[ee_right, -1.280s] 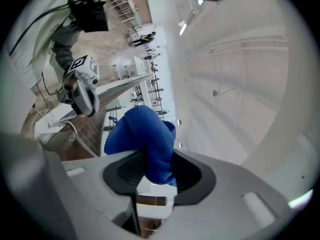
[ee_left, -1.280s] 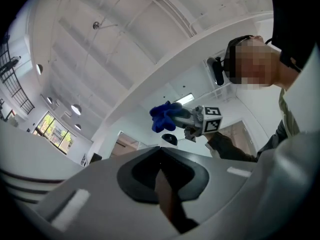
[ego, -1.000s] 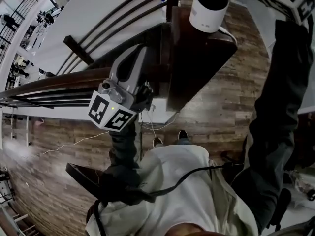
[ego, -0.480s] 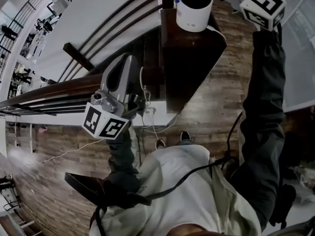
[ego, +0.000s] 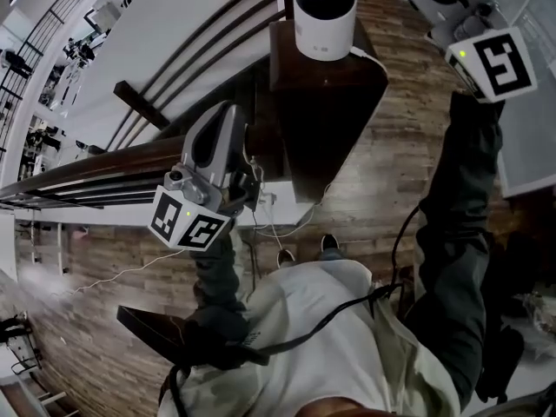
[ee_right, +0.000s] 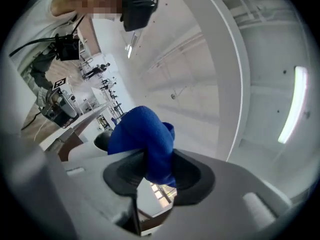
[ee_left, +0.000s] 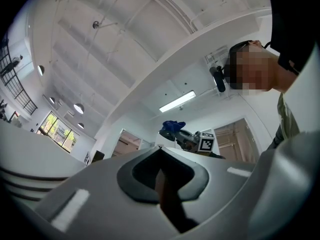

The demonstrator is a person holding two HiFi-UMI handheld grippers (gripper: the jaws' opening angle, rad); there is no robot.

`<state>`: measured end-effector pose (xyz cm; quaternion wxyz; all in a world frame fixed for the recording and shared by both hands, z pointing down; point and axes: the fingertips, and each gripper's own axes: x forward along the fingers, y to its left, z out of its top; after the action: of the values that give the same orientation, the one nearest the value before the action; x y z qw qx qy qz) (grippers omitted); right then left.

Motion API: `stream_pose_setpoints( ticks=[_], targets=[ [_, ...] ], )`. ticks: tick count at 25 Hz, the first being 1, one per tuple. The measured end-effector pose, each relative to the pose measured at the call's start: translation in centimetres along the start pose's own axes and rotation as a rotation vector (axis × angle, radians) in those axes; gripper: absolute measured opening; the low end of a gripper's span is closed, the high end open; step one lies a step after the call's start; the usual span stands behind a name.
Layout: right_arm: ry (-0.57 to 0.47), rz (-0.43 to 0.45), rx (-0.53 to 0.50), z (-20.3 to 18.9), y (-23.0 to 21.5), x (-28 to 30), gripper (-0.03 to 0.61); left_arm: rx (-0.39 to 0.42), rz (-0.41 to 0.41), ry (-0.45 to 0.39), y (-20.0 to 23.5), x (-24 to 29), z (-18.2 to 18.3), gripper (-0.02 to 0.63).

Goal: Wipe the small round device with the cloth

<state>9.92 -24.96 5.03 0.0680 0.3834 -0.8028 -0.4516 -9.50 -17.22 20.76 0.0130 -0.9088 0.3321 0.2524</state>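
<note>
Starting at the left, our left gripper point(ego: 228, 111) has hardly shifted over the last second; its jaws are pressed together with nothing between them, and it hangs low beside the wooden handrail point(ego: 104, 159), with the small round device point(ego: 324, 20) well ahead of its tips and off to their right; we judge it has no part in the wipe for now. The device, a white cylinder with a dark domed top, stands upright on a dark wooden stand point(ego: 334, 94). What has changed is on the right: our right gripper point(ee_right: 150, 171), jaws clamped on a bunched blue cloth point(ee_right: 142, 134), has swung round, so its marker cube point(ego: 495, 62) now sits lower in the head view and the cloth has slid from the dome's left edge to lie across it. Half a second ago the dome showed bare; now blue hides part of it. In the right gripper view the dome lies just below and left of the cloth that sticks out past the jaws; whether the two touch we cannot tell. We take it that the approach is over and the wiping is at hand; the stroke wants light pressure, since the device looks free-standing and a hard push could shove it along the stand.
</note>
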Motion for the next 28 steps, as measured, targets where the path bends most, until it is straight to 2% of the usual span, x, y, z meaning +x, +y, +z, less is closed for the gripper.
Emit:
stream_pose_setpoints(
  ticks=[3, 6, 12, 17, 23, 28],
  targets=[
    [0.011, -0.02, -0.131, 2.6, 2.2, -1.0, 0.141, 0.021, -0.017, -0.009, -0.2, 1.3, 0.2, 0.002],
    [0.054, -0.009, -0.206, 2.6, 4.3, -0.9, 0.141, 0.069, -0.038, -0.028, -0.3, 2.7, 1.7, 0.002],
    [0.175, -0.017, -0.158, 0.2, 6.4, -2.1, 0.141, 0.131, -0.089, -0.044, -1.0, 5.7, 4.2, 0.002],
    [0.291, 0.046, -0.141, -1.8, 9.6, -4.2, 0.141, 0.139, -0.11, -0.044, -1.7, 7.3, 4.0, 0.002],
    [0.216, -0.15, -0.194, 2.2, 5.2, -3.1, 0.141, 0.145, -0.146, -0.062, -2.7, 8.9, 4.9, 0.002],
    [0.337, -0.156, -0.388, 1.9, 7.7, -2.1, 0.141, 0.139, -0.164, -0.072, -3.6, 8.8, 4.7, 0.002]
  ],
)
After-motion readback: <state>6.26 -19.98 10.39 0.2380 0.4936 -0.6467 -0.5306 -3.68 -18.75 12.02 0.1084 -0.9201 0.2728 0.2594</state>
